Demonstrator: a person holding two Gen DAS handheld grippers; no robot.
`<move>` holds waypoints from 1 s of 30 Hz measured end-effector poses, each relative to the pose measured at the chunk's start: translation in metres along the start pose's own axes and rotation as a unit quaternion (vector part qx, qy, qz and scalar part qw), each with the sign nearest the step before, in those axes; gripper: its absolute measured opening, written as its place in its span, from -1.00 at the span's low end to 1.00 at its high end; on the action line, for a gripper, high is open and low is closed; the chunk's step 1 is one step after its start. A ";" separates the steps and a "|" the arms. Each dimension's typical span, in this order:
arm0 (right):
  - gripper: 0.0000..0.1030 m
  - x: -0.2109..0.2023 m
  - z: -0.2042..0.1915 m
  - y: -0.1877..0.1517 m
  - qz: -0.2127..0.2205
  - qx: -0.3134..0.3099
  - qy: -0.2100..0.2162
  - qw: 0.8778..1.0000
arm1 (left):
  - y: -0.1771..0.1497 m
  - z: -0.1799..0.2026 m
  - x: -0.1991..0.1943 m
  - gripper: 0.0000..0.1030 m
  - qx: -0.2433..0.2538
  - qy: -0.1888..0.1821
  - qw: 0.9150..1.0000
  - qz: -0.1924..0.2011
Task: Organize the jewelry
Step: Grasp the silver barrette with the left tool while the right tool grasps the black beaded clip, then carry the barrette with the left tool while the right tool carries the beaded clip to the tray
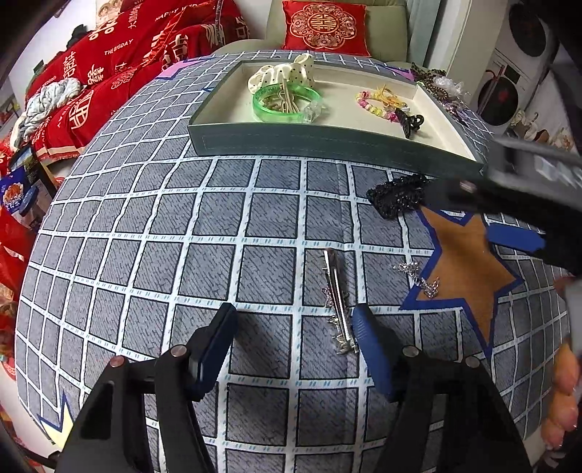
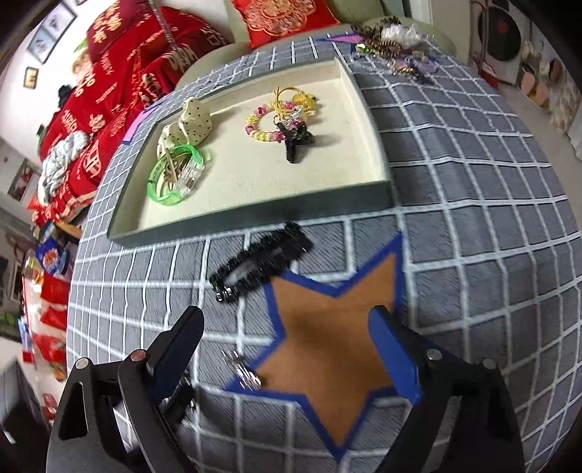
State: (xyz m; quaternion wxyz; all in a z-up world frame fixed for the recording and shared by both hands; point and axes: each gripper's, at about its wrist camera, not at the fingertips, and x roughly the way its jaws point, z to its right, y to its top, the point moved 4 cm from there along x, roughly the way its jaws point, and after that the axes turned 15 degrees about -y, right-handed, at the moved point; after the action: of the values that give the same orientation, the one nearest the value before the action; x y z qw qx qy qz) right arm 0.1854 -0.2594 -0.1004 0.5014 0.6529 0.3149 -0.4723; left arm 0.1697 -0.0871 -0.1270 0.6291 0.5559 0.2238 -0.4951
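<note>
A silver hair clip (image 1: 338, 302) lies on the grey checked cloth, just inside the right finger of my left gripper (image 1: 294, 338), which is open and not touching it. A black sequinned clip (image 1: 396, 196) (image 2: 262, 262) rests in front of the grey tray (image 1: 327, 142) (image 2: 254, 214). My right gripper (image 2: 287, 342) (image 1: 465, 214) is open above the brown star patch (image 2: 327, 338). A small sparkly silver piece (image 2: 242, 371) (image 1: 418, 276) lies between its fingers, untouched. The tray holds a green bangle (image 1: 287, 105), a dotted scrunchie (image 1: 287, 72), a bead bracelet (image 1: 374, 105) and a black claw clip (image 1: 411, 122).
More tangled jewelry (image 1: 436, 87) (image 2: 393, 47) is heaped at the cloth's far right corner. A red blanket (image 1: 109, 72) lies off to the left and a red cushion (image 1: 323, 25) behind the tray. A person's fingers (image 1: 563, 400) show at the right edge.
</note>
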 end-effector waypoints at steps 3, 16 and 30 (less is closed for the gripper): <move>0.80 0.010 -0.014 0.007 -0.006 0.010 -0.018 1.000 | -0.001 0.001 0.000 0.45 0.006 0.003 1.000 0.002; -0.17 0.017 -0.032 0.009 0.008 -0.032 -0.092 0.995 | 0.005 0.001 0.002 0.45 0.036 -0.018 0.999 -0.004; -0.54 0.001 0.020 -0.024 0.024 -0.034 -0.018 0.999 | 0.007 0.017 0.004 -0.51 0.075 -0.055 0.996 -0.011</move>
State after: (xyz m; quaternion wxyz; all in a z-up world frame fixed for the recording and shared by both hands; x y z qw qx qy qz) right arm 0.1584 -0.2717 -0.1105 0.5405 0.6344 0.3059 -0.4603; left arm 0.1721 -0.1052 -0.1219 0.5912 0.5709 0.1574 -0.5475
